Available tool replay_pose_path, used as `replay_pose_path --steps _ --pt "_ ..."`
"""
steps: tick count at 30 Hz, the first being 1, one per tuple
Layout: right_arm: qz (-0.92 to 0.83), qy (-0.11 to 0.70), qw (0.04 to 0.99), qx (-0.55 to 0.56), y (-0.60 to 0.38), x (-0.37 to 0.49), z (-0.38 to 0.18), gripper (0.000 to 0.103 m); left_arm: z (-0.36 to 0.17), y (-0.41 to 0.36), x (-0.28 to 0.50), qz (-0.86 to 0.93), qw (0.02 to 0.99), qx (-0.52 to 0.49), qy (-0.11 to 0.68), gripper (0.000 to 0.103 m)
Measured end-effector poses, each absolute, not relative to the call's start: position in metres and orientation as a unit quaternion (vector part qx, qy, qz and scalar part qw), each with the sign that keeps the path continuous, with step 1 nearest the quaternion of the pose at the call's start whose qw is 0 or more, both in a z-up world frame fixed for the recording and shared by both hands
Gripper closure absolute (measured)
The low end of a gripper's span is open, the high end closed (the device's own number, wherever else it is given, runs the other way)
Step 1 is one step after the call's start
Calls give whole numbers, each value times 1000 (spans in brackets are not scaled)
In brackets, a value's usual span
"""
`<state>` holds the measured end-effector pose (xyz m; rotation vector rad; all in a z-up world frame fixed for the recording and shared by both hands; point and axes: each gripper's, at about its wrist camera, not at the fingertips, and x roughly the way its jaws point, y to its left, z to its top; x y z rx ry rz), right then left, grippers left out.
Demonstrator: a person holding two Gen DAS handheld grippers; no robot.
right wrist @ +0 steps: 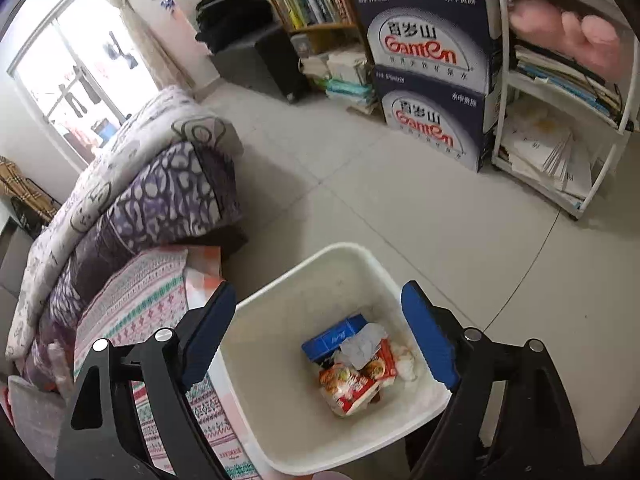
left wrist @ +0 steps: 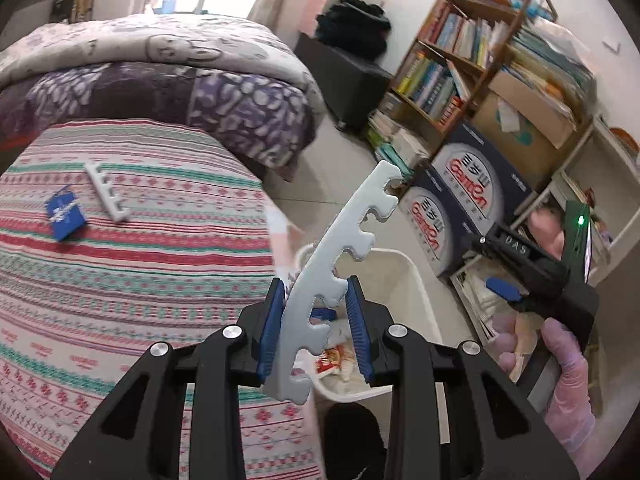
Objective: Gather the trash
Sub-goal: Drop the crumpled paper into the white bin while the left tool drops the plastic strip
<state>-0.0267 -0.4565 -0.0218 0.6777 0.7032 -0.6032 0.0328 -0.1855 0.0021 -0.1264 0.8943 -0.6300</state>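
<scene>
My left gripper (left wrist: 316,320) is shut on a long white notched foam strip (left wrist: 340,256) and holds it upright over the near edge of the white trash bin (left wrist: 416,280). A second white notched strip (left wrist: 106,192) and a blue packet (left wrist: 66,216) lie on the striped bedspread (left wrist: 120,280) to the left. My right gripper (right wrist: 320,340) is open and empty above the white trash bin (right wrist: 280,400), which holds a blue box (right wrist: 332,338), red snack wrappers (right wrist: 348,388) and crumpled paper (right wrist: 362,346). The right gripper also shows in the left wrist view (left wrist: 504,280).
The bin stands on the tiled floor (right wrist: 400,200) against the bed's side. Two stacked Ganten water cartons (right wrist: 432,80), a wooden bookshelf (left wrist: 460,60), a white shelf rack (right wrist: 560,120) and a dark cabinet (right wrist: 276,60) line the far wall. A folded purple quilt (left wrist: 180,92) lies on the bed.
</scene>
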Motion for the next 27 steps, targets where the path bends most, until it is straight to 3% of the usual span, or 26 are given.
replay_pose_path --steps 17,18,20,27 --pt "-305 284 824 383 -493 -55 -12 19 -23 -263 26 -383 796 -78 462 68" --pt "-305 282 823 387 -493 -55 -12 19 -25 -266 25 -389 792 -83 464 64" --pt "-304 276 822 394 -491 -53 -10 19 -28 -268 25 -383 795 -80 464 34" --pt "-266 286 837 382 -470 -33 -5 15 -30 -232 49 -310 826 -81 463 25"
